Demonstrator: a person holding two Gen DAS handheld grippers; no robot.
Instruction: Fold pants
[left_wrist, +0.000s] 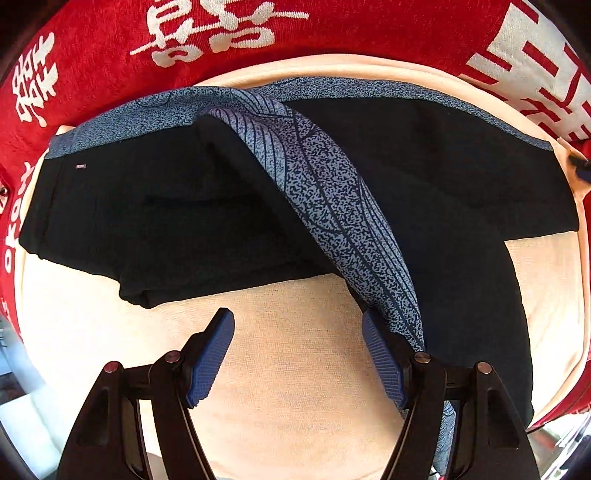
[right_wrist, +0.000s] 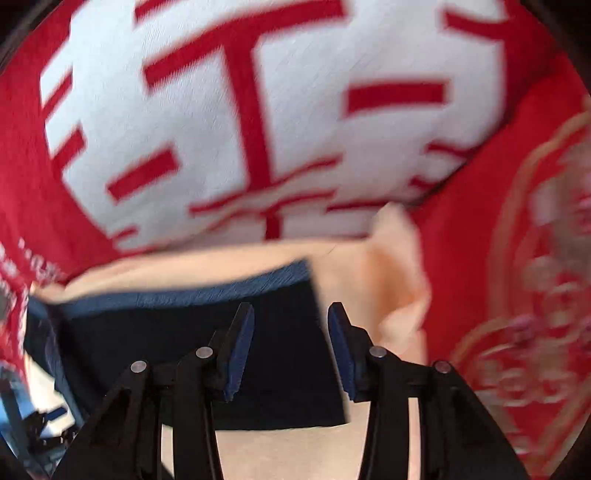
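Observation:
The black pants (left_wrist: 147, 214) with a speckled blue waistband (left_wrist: 122, 120) lie spread on a cream cloth (left_wrist: 295, 369). A speckled blue leaf-print panel (left_wrist: 332, 221) runs diagonally across them down to the right finger of my left gripper (left_wrist: 298, 325). That gripper is open and empty over the cream cloth, just in front of the pants. My right gripper (right_wrist: 291, 314) is open and empty, hovering over the right end of the pants (right_wrist: 280, 369) near the waistband corner (right_wrist: 295, 271). The right wrist view is blurred.
A red blanket with large white characters (left_wrist: 207, 33) lies under and behind the cream cloth; it fills the right wrist view (right_wrist: 240, 122). The cream cloth's corner (right_wrist: 399, 266) is rumpled upward beside the pants.

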